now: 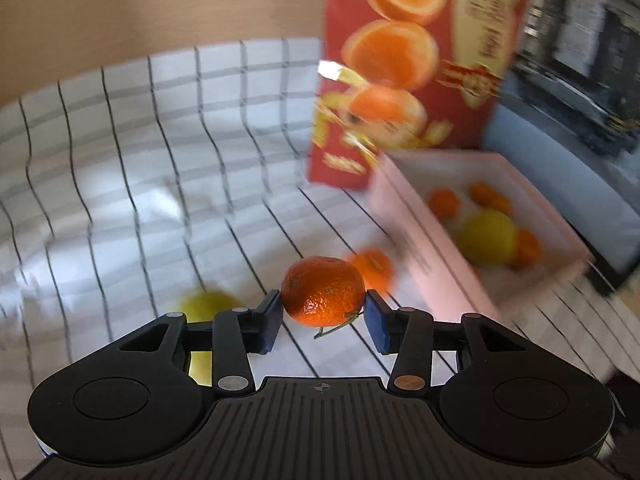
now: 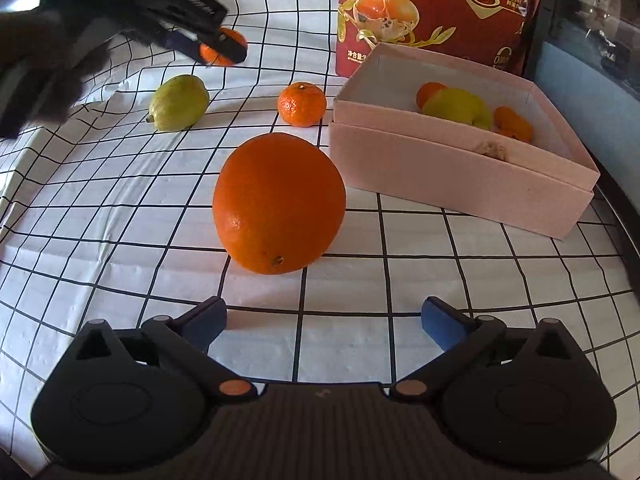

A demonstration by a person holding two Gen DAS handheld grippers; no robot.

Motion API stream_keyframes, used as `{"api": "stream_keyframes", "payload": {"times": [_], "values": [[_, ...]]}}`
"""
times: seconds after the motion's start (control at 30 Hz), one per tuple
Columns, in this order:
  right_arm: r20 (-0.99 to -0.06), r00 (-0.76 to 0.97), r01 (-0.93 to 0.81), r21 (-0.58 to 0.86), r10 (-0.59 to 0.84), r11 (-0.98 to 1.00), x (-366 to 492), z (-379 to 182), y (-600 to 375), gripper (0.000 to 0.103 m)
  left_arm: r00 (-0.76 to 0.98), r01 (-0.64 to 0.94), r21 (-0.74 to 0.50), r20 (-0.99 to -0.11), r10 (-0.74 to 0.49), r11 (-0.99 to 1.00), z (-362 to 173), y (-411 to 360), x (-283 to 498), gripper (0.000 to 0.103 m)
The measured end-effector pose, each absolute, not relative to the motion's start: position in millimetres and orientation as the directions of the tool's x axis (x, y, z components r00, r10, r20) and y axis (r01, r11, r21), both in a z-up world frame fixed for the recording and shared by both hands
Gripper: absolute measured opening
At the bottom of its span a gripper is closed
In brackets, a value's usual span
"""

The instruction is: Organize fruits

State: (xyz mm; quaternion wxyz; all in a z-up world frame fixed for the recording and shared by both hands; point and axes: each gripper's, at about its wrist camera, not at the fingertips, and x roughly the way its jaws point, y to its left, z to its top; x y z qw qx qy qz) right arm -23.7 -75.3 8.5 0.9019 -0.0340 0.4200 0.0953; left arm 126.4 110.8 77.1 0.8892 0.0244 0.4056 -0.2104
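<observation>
My left gripper (image 1: pixel 323 314) is shut on a small mandarin (image 1: pixel 323 291), held above the checked cloth; the same gripper (image 2: pixel 218 46) shows at the upper left of the right wrist view, gripping that mandarin (image 2: pixel 230 40). My right gripper (image 2: pixel 322 320) stands wide open low over the cloth, a large orange (image 2: pixel 279 203) just ahead of its fingers and apart from them. Another mandarin (image 2: pixel 301 104) (image 1: pixel 372 268) and a green-yellow fruit (image 2: pixel 179 102) (image 1: pixel 206 306) lie on the cloth. The pink box (image 2: pixel 460 168) (image 1: pixel 432 256) on the right holds a yellow-green fruit (image 2: pixel 456 106) and small mandarins.
A red snack bag (image 2: pixel 440 12) (image 1: pixel 404 72) stands upright behind the box. A dark window ledge (image 2: pixel 592 40) runs along the right side. The white cloth with black grid lines (image 2: pixel 120 220) covers the table and is rumpled at the left.
</observation>
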Motion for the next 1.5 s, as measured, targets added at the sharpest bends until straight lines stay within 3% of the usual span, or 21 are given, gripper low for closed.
{"api": "stream_keyframes", "payload": {"times": [0.17,0.33,0.43,0.6,0.73,0.93,0.97,1.5], "values": [[-0.760,0.634,-0.200,0.016,0.141,0.980,-25.5,8.4,-75.6,0.103,0.520,0.348,-0.201,-0.772,-0.366,0.916,53.0,115.7,74.3,0.050],[-0.760,0.631,-0.224,0.015,0.157,0.974,-24.8,8.7,-77.2,0.103,0.521,0.259,-0.184,-0.800,-0.298,0.948,40.1,129.1,36.9,0.050],[-0.773,0.605,-0.273,0.024,0.191,0.962,-16.3,15.5,-74.1,0.097,0.531,0.210,-0.186,-0.803,-0.271,0.960,35.4,137.9,25.2,0.050],[-0.725,0.670,-0.308,-0.078,0.158,0.948,4.9,28.3,-62.2,0.097,0.535,0.151,-0.211,-0.804,-0.259,0.966,31.8,151.6,11.1,0.050],[-0.753,0.635,-0.351,-0.081,0.173,0.933,28.3,20.2,-52.4,0.096,0.540,0.143,-0.219,-0.800,-0.262,0.965,31.2,154.2,5.9,0.050],[-0.749,0.636,-0.358,-0.077,0.183,0.931,32.5,16.0,-43.9,0.079,0.545,0.143,-0.219,-0.797,-0.262,0.965,30.3,153.8,6.4,0.050],[-0.745,0.643,-0.351,-0.082,0.177,0.933,31.9,16.6,-44.5,0.072,0.544,0.145,-0.218,-0.797,-0.262,0.965,30.1,153.7,7.3,0.050],[-0.786,0.571,-0.298,0.072,0.238,0.952,-15.4,26.6,-75.2,0.071,0.531,0.223,-0.202,-0.795,-0.293,0.954,27.5,132.1,20.7,0.050]]}}
